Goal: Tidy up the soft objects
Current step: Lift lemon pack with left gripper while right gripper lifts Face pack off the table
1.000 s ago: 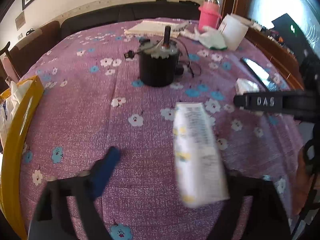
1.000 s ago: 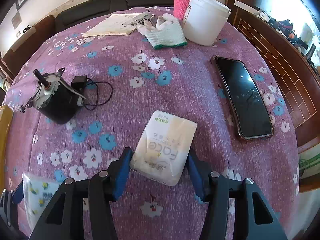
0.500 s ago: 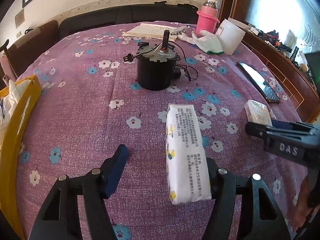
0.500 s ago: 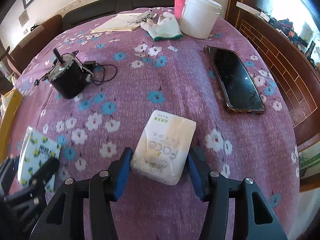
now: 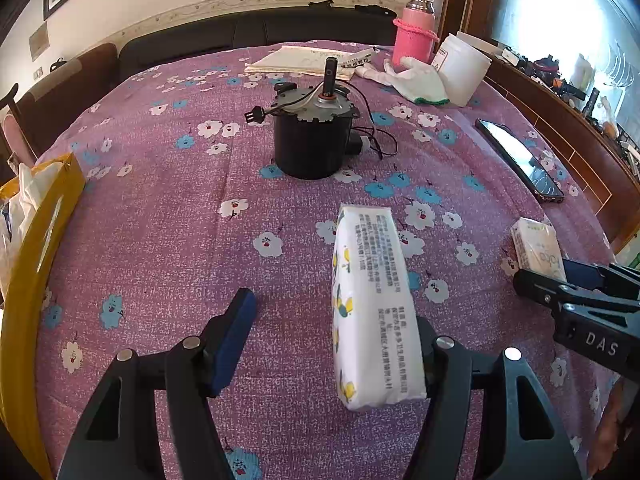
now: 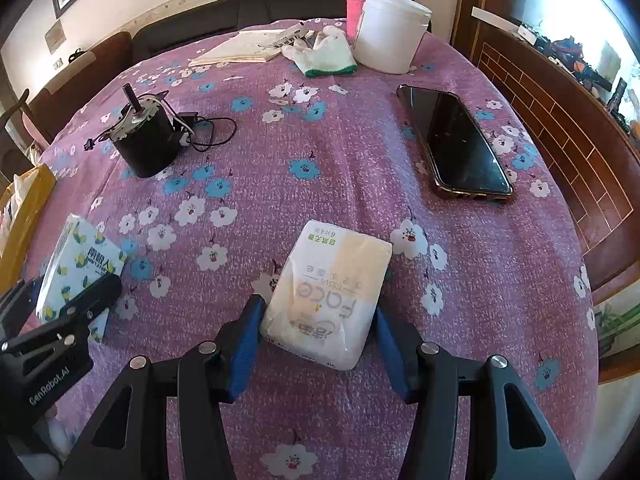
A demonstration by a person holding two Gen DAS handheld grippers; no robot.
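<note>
Item: your right claw [image 6: 316, 344] grips Face tissue pack [image 6: 328, 292] crosswise for carry; left claw [image 5: 332, 340] stands open, lemon-print pack [image 5: 374, 304] leaning on its right pad only, not yet pinched.

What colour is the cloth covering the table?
Purple with white and blue flowers on the tablecloth, clearest in the right wrist view.

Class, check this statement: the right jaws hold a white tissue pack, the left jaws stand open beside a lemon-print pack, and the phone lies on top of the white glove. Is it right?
Not quite. The phone lies flat on the purple tablecloth, well apart from the white glove, as the right wrist view shows. The rest stands: the right gripper holds the white tissue pack, and the left gripper stands open beside the lemon-print pack.
</note>
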